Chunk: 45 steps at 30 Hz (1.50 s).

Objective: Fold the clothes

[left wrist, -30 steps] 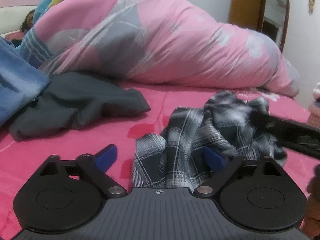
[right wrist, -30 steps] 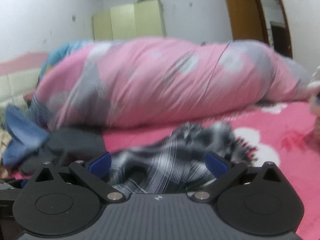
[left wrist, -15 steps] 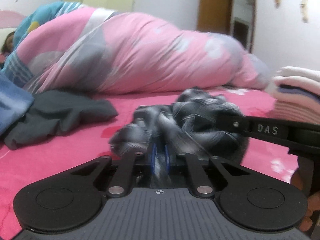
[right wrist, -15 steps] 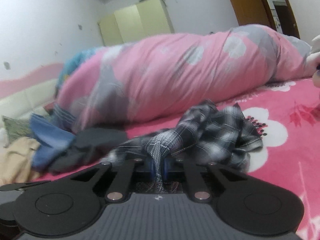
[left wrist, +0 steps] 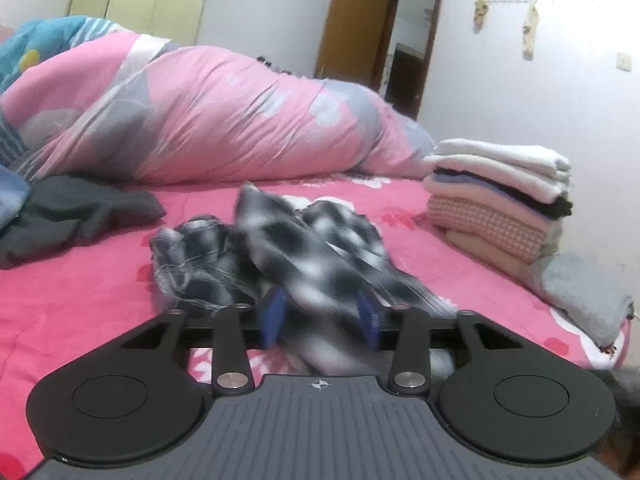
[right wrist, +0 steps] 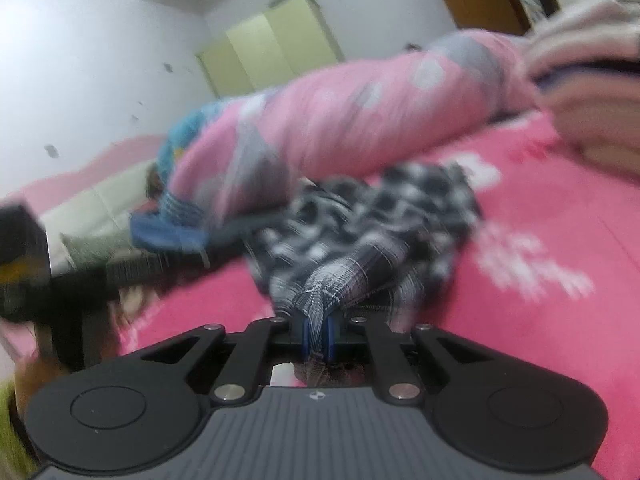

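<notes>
A crumpled black-and-white plaid shirt (left wrist: 312, 256) lies on the pink bed sheet (left wrist: 80, 300). My left gripper (left wrist: 320, 316) sits low over its near edge. Its jaws are opening, and a blurred strip of plaid runs between the blue pads (left wrist: 274, 320), which stand apart. In the right wrist view, my right gripper (right wrist: 318, 334) is shut on a bunched fold of the plaid shirt (right wrist: 380, 232). The cloth is pinched between the two blue pads and stretches away from them.
A big pink-and-grey duvet (left wrist: 240, 120) lies across the back of the bed. A stack of folded clothes (left wrist: 500, 196) stands at the right with a grey folded piece (left wrist: 580, 292) before it. A dark grey garment (left wrist: 72, 212) and blue cloth (left wrist: 12, 196) lie at the left.
Both grippers were open a second ago, then shut on the plaid. The left jaws have now parted again; the right stays shut. Both views swung right and the folded stack came into view.
</notes>
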### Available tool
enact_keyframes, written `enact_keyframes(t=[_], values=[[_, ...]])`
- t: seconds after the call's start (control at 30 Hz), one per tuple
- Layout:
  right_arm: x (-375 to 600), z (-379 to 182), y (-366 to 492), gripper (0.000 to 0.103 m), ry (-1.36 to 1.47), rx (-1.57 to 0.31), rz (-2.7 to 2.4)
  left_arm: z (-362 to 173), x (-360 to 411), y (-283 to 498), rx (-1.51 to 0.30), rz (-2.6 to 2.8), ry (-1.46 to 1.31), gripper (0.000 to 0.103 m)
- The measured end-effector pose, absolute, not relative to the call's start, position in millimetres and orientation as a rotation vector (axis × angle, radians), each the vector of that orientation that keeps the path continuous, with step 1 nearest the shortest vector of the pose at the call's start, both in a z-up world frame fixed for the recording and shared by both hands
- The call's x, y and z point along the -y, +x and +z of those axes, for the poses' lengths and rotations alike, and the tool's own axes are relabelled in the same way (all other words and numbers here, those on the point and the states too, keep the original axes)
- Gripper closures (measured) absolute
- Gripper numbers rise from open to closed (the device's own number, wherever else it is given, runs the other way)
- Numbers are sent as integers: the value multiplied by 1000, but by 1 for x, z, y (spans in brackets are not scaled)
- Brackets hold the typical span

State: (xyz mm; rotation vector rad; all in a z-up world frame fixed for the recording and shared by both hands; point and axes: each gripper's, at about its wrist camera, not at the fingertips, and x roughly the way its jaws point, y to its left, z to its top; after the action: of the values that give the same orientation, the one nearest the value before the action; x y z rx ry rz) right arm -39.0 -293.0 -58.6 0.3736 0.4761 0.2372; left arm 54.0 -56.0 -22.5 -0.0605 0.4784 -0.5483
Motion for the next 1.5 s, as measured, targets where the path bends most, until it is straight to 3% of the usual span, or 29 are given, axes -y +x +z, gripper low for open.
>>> enact_keyframes(t=[0.2, 0.3, 0.4, 0.47, 0.53, 0.63, 0.8, 0.87, 0.97, 1.03, 1.07, 1.1, 1.17, 1.23, 1.3, 1.4, 1.5], values=[[335, -61, -71, 94, 334, -518, 15, -32, 62, 75, -530, -483, -5, 41], [348, -45, -69, 88, 284, -491, -44, -37, 59, 84, -544, -438, 2, 34], [351, -27, -48, 71, 225, -445, -55, -42, 55, 93, -552, -387, 15, 28], [352, -16, -30, 49, 203, -412, -39, -44, 51, 100, -552, -361, 13, 17], [355, -9, -5, 41, 207, -390, 7, -44, 46, 106, -549, -325, 6, 4], [351, -1, 46, 17, 201, -425, 53, -45, 43, 115, -552, -305, -6, 4], [350, 16, 128, 10, 284, -488, 95, -47, 50, 131, -558, -305, 13, 3], [352, 13, 159, 0, 341, -522, 167, -48, 55, 142, -545, -286, 34, 2], [352, -12, 212, 0, 341, -614, 111, -52, 63, 166, -554, -192, 72, 2], [353, -38, 240, 2, 322, -691, 32, -54, 62, 183, -585, -155, 53, 8], [355, -51, 248, 9, 354, -731, 39, -55, 61, 192, -600, -140, 40, 11], [359, -64, 250, 18, 421, -773, 81, -56, 59, 199, -609, -121, 26, 18], [368, -86, 249, 65, 545, -824, 150, -56, 55, 212, -619, -82, -2, 26], [382, -91, 229, 89, 623, -777, 159, -58, 54, 224, -631, -64, -14, 34], [400, -80, 197, 90, 622, -672, 102, -60, 56, 231, -632, -49, -22, 43], [432, -61, 140, 91, 596, -530, -26, -62, 59, 234, -619, -36, -42, 40], [462, -67, 95, 87, 557, -561, -203, -68, 71, 235, -630, -57, -12, 41]])
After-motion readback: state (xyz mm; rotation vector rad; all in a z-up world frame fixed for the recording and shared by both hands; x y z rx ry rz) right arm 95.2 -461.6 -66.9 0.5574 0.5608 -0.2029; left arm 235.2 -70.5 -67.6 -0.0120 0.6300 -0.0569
